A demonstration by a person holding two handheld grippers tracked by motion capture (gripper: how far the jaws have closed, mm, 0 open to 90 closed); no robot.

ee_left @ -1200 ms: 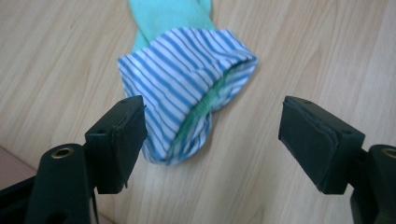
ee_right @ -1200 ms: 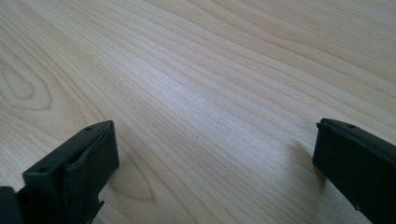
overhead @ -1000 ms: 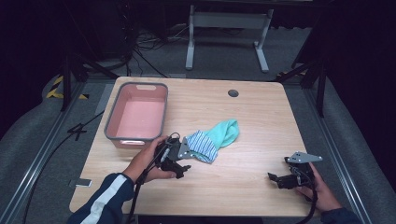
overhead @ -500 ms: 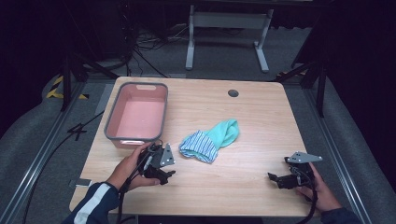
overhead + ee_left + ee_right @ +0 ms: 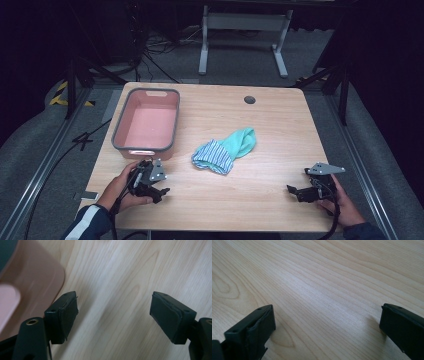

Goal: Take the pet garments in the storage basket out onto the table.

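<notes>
I hold my left gripper (image 5: 159, 190) low over the near left part of the wooden table (image 5: 280, 125), just in front of the pink basin (image 5: 147, 125), and its jaws stand wide apart with nothing between them. In the left gripper view I see bare wood grain between the two black pads (image 5: 68, 315), and a blurred corner of the pink basin (image 5: 32, 282) sits off to the upper left. My right gripper (image 5: 295, 191) rests near the near right corner of the table, its jaws also spread and empty; in the right gripper view plain wood lies between them. The bundled socks (image 5: 225, 150), one teal and one striped blue and white, lie in a small heap near the middle of the table, to the right of the basin and apart from it. They sit between my two grippers, and neither gripper touches them.
</notes>
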